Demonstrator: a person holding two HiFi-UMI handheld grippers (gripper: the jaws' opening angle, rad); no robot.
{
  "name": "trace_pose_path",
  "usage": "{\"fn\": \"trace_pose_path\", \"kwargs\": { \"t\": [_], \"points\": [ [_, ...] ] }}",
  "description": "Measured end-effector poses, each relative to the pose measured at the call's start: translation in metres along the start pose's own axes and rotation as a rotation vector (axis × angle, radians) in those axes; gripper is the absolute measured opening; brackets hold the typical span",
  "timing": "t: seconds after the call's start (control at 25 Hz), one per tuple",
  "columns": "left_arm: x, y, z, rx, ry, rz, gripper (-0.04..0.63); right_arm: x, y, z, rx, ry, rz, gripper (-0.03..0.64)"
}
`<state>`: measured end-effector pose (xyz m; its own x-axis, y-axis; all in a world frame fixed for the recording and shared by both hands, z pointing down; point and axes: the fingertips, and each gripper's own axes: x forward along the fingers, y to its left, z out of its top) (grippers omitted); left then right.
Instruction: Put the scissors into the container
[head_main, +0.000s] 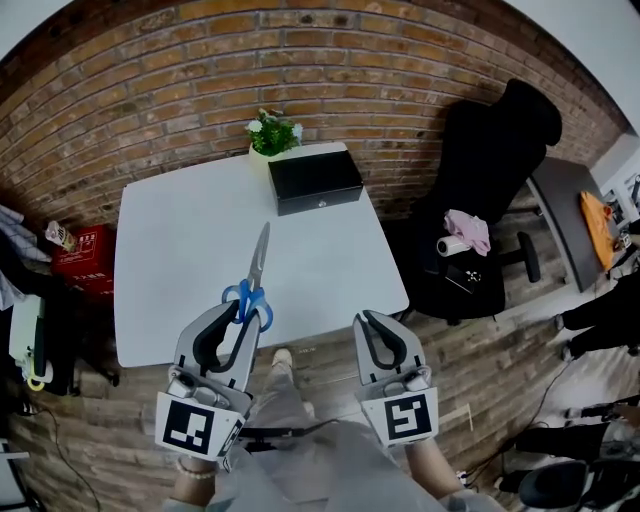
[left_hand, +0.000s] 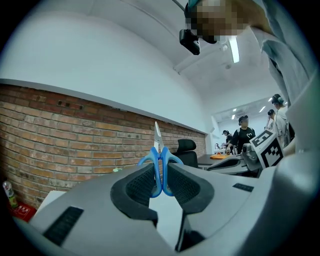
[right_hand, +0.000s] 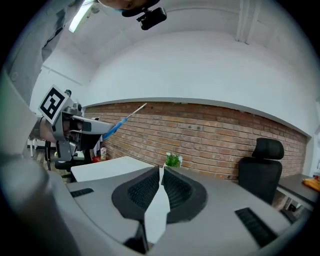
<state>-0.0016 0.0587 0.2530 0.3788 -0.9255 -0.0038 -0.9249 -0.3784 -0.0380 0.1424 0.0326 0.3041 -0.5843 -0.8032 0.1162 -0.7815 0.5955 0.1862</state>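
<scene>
Blue-handled scissors (head_main: 252, 282) are held in the air over the near edge of the white table (head_main: 170, 250), their steel blades pointing away toward the black box container (head_main: 315, 182) at the far edge. My left gripper (head_main: 240, 308) is shut on the blue handles. In the left gripper view the scissors (left_hand: 159, 152) stand upright between the pads of that gripper (left_hand: 161, 175). My right gripper (head_main: 376, 326) hangs beside it, off the table's near right corner, shut on nothing. In its own view the right gripper (right_hand: 161, 176) has its jaws together and empty.
A small potted plant (head_main: 273, 132) stands behind the black box against the brick wall. A black office chair (head_main: 485, 190) with a pink cloth is right of the table. A red box (head_main: 85, 255) and clutter sit on the floor at left. People stand far right.
</scene>
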Motion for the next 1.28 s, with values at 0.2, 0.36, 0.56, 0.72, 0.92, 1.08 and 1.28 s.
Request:
{"fn": "trace_pose_path", "kwargs": {
  "t": [0.2,0.36,0.56,0.72,0.92,1.08,1.28],
  "points": [
    [0.043,0.040,-0.006,-0.018,0.025,-0.006,0.097,0.058,-0.016,-0.003,0.051,0.028,0.003,0.056],
    [0.073,0.065,-0.019,-0.031,0.050,-0.012,0.097,0.102,-0.030,-0.013,0.059,0.063,0.003,0.057],
    [0.108,0.093,-0.036,-0.043,0.077,-0.033,0.097,0.155,-0.044,-0.031,0.078,0.091,-0.001,0.057],
    [0.136,0.115,-0.052,-0.083,0.102,-0.043,0.097,0.192,-0.055,-0.055,0.098,0.166,-0.004,0.057],
    [0.166,0.138,-0.072,-0.109,0.129,-0.060,0.097,0.239,-0.066,-0.085,0.104,0.224,-0.013,0.057],
    [0.184,0.155,-0.088,-0.123,0.152,-0.071,0.097,0.271,-0.073,-0.112,0.141,0.262,-0.027,0.057],
    [0.204,0.173,-0.103,-0.135,0.170,-0.070,0.097,0.307,-0.087,-0.138,0.152,0.298,-0.053,0.057]
  ]
}}
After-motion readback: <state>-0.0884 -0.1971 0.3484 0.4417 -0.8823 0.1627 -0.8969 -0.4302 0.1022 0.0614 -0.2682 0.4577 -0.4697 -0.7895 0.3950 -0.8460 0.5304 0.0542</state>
